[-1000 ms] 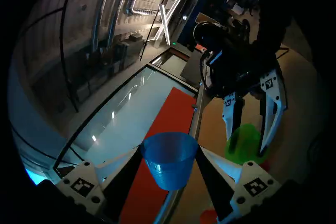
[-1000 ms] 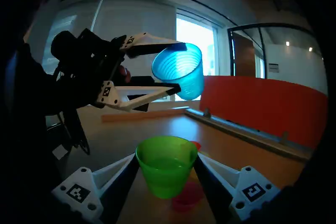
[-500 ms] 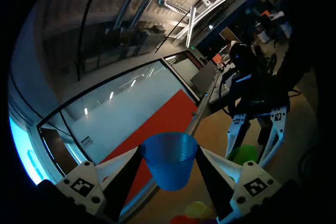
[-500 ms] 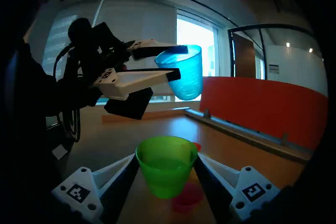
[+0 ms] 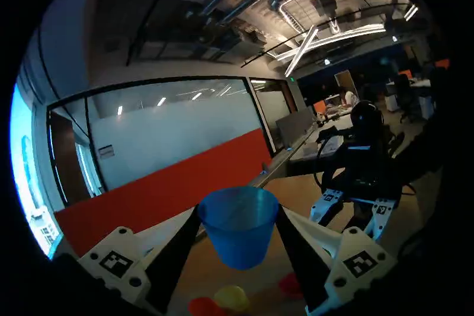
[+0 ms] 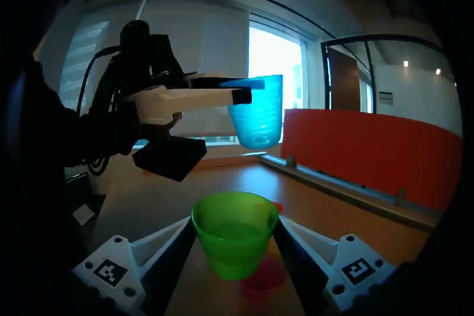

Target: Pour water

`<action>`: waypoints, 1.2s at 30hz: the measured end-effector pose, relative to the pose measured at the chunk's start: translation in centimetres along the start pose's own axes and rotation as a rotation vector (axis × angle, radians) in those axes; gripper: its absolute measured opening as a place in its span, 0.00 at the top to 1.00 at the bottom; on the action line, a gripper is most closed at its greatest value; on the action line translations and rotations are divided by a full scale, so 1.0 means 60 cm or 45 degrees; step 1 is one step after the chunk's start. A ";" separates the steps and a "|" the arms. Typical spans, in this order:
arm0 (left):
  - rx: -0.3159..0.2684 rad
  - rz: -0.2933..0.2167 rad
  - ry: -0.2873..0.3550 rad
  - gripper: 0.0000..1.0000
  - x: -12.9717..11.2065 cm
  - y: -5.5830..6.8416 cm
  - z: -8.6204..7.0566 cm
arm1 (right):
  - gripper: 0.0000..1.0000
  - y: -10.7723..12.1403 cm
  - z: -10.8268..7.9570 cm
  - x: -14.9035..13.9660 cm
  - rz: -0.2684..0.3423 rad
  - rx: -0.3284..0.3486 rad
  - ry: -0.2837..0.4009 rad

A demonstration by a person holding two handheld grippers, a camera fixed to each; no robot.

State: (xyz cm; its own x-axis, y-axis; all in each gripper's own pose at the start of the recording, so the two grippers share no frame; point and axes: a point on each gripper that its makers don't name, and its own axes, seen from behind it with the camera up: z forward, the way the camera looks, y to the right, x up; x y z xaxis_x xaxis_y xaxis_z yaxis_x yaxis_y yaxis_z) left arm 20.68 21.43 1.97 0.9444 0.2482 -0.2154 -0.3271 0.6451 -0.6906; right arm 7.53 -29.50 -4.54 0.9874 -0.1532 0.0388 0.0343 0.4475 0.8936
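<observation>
A blue cup [image 5: 239, 231] sits upright between the fingers of my left gripper [image 5: 238, 227], which is shut on it. The right gripper view shows this blue cup [image 6: 257, 112] held high above the table by the left gripper [image 6: 243, 91]. My right gripper [image 6: 235, 233] is shut on a green cup [image 6: 234, 240] with liquid in its lower part. In the left gripper view the right gripper [image 5: 351, 216] stands farther off at the right, over the table.
Small red and yellow cups [image 5: 220, 302] lie on the wooden table [image 6: 154, 203] below; a red cup [image 6: 263, 277] sits under the green one. An orange partition [image 6: 379, 150] runs along the table's far side. A person's dark sleeve [image 6: 47, 132] is at left.
The left gripper has turned the blue cup back from a tilt to upright. The right gripper and green cup have stayed still.
</observation>
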 end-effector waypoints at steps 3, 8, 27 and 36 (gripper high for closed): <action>-0.015 -0.087 0.003 0.12 0.002 0.000 0.000 | 0.10 0.000 0.000 0.001 -0.001 -0.001 0.001; -0.025 -0.200 -0.023 0.13 -0.009 -0.004 0.001 | 0.10 0.002 0.001 0.002 -0.003 -0.004 0.002; -0.023 -0.311 -0.076 0.12 -0.037 -0.008 0.003 | 0.10 0.008 -0.001 0.006 -0.006 -0.012 0.003; -0.004 -0.316 -0.138 0.12 -0.071 -0.013 -0.013 | 0.10 0.014 -0.006 0.003 0.003 -0.023 -0.011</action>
State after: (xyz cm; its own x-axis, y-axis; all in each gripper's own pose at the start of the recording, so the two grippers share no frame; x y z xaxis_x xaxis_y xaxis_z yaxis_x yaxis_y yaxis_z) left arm 16.97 19.31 2.91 0.9866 0.1592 0.0357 -0.0861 0.6937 -0.7151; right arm 7.82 -28.82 -3.97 0.9862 -0.1595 0.0446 0.0350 0.4640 0.8852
